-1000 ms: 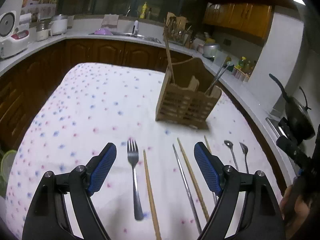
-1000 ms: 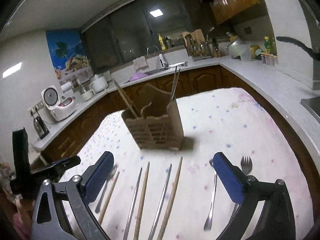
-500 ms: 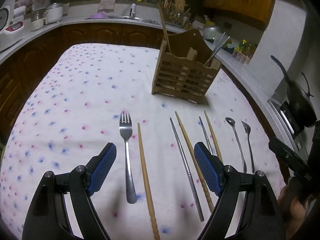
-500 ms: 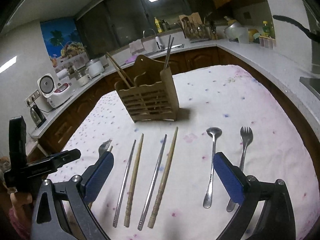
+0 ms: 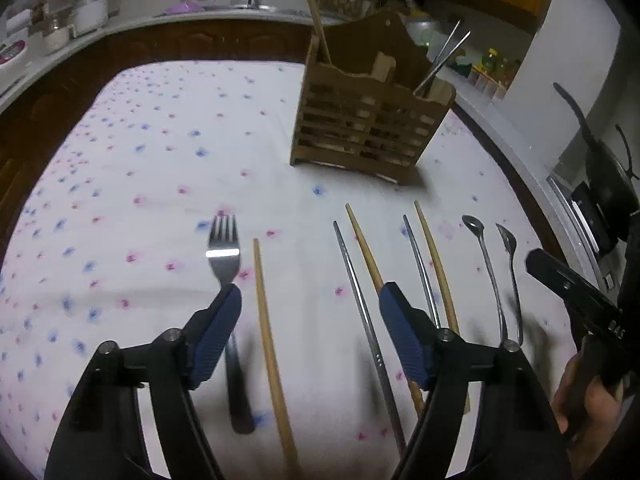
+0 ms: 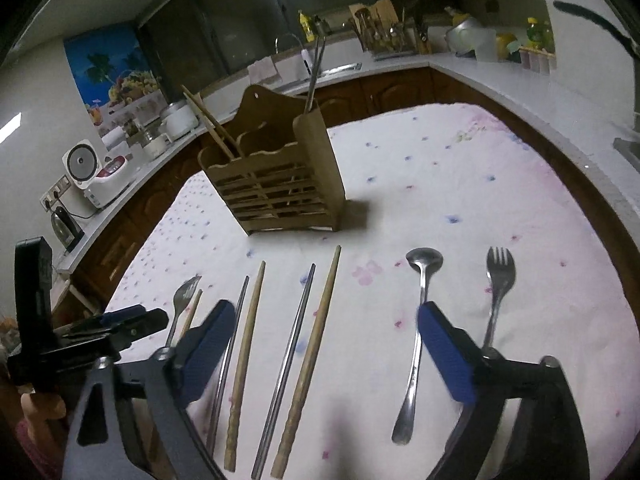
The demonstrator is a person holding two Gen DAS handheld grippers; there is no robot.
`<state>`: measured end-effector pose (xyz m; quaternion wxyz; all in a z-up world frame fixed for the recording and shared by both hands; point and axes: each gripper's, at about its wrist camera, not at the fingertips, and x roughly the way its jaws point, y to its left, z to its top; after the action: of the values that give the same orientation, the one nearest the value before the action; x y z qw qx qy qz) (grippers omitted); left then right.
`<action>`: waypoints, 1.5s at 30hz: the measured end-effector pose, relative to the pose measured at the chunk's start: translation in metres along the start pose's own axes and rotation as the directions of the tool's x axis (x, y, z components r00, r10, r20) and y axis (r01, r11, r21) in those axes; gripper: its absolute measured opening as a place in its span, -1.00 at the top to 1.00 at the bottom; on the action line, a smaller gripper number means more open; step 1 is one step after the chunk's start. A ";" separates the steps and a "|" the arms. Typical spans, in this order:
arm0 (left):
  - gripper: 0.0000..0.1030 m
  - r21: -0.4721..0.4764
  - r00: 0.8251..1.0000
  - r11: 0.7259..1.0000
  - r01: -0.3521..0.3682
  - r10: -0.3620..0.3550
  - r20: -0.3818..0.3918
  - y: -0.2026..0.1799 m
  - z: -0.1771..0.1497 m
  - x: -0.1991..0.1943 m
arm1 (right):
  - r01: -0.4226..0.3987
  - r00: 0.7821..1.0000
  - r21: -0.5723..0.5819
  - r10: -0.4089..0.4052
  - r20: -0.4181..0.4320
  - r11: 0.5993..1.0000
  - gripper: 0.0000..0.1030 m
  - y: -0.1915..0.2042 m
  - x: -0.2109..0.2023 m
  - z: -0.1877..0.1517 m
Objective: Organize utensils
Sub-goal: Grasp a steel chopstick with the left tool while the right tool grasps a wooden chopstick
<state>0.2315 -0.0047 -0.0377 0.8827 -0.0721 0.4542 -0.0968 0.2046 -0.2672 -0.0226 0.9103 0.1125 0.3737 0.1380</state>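
Note:
A wooden utensil holder (image 5: 370, 126) stands on the flowered tablecloth and shows in the right wrist view too (image 6: 276, 178); it holds wooden and metal chopsticks. In front lie a fork (image 5: 226, 264), a wooden chopstick (image 5: 268, 340), metal chopsticks (image 5: 360, 308), more wooden chopsticks (image 5: 434, 256) and two spoons (image 5: 486, 264). My left gripper (image 5: 310, 312) is open, low over the fork handle and single chopstick. My right gripper (image 6: 324, 340) is open, low over the chopstick pairs (image 6: 308, 340), with a spoon (image 6: 418, 320) and a fork (image 6: 498, 288) to its right.
A dark wood counter with a white top wraps around the table (image 5: 120, 152). A black pan (image 5: 604, 176) sits on the stove at the right. A rice cooker (image 6: 94, 170), a kettle (image 6: 64, 226) and jars stand on the left counter.
Both grippers have moved down and forward toward the laid-out utensils, which now look larger and closer. Both stay open. Nothing on the table has moved.

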 end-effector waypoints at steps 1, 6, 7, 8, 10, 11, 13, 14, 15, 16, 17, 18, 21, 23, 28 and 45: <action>-0.36 0.003 1.000 1.000 0.000 0.000 -0.013 -0.001 0.002 0.005 | 0.000 1.000 0.003 0.000 -0.009 1.000 -0.62 -0.001 0.005 0.002; -0.25 0.015 0.999 1.000 0.003 -0.002 -0.047 -0.005 0.013 0.025 | -0.008 0.998 0.015 0.009 -0.054 1.000 -0.25 -0.004 0.028 0.010; -0.22 0.019 0.999 1.000 0.002 -0.001 -0.054 -0.006 0.016 0.029 | -0.008 0.998 0.015 0.009 -0.062 1.000 -0.21 -0.004 0.033 0.012; -0.18 0.023 0.998 1.000 0.002 0.000 -0.066 -0.008 0.018 0.034 | -0.009 0.997 0.015 0.011 -0.074 1.000 -0.16 -0.004 0.039 0.014; -0.14 0.035 0.996 0.999 -0.007 0.010 -0.089 -0.012 0.022 0.044 | -0.008 0.996 0.014 0.010 -0.088 1.000 -0.11 -0.005 0.049 0.017; -0.07 0.046 0.995 0.999 -0.012 0.017 -0.102 -0.014 0.024 0.049 | -0.007 0.995 0.010 0.008 -0.096 1.000 -0.04 -0.005 0.054 0.019; 0.05 0.061 0.992 0.998 -0.012 0.020 -0.127 -0.018 0.027 0.059 | -0.004 0.993 0.006 0.004 -0.115 1.000 0.03 -0.006 0.065 0.024; 0.05 0.069 0.991 0.998 -0.013 0.022 -0.135 -0.020 0.029 0.063 | -0.001 0.992 0.003 0.002 -0.123 1.000 0.04 -0.007 0.070 0.026; 0.08 0.075 0.990 0.997 -0.016 0.026 -0.139 -0.021 0.030 0.066 | 0.005 0.991 -0.003 -0.005 -0.135 1.000 0.08 -0.008 0.077 0.029; 0.10 0.082 0.989 0.996 -0.018 0.030 -0.143 -0.023 0.031 0.068 | 0.008 0.990 -0.008 -0.010 -0.142 1.000 0.12 -0.008 0.082 0.030; 0.15 0.089 0.989 0.996 -0.021 0.034 -0.146 -0.024 0.032 0.070 | 0.011 0.988 -0.013 -0.013 -0.155 1.000 0.18 -0.008 0.088 0.032; 0.21 0.097 0.988 0.995 -0.026 0.040 -0.151 -0.026 0.032 0.073 | 0.013 0.986 -0.017 -0.015 -0.164 1.000 0.20 -0.009 0.093 0.033; 0.28 0.116 0.984 0.992 -0.040 0.059 -0.170 -0.028 0.033 0.082 | 0.023 0.982 -0.035 -0.029 -0.188 0.999 0.30 -0.008 0.107 0.036; 0.32 0.153 0.982 0.986 -0.066 0.091 -0.163 -0.033 0.034 0.085 | 0.034 0.977 -0.044 -0.043 -0.208 0.998 0.37 -0.008 0.116 0.037; 0.56 0.188 0.980 0.979 -0.084 0.115 -0.160 -0.039 0.039 0.090 | 0.063 0.970 -0.094 -0.083 -0.227 0.994 0.47 -0.002 0.127 0.039; 0.93 0.136 0.991 0.991 -0.002 0.021 -0.133 -0.035 0.045 0.080 | 0.041 0.979 -0.113 -0.062 -0.192 0.993 0.90 0.009 0.109 0.038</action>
<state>0.3101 -0.0561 -0.0666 0.8536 -0.0028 0.5053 -0.1269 0.3048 -0.2263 -0.0644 0.8773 0.0392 0.4560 0.1445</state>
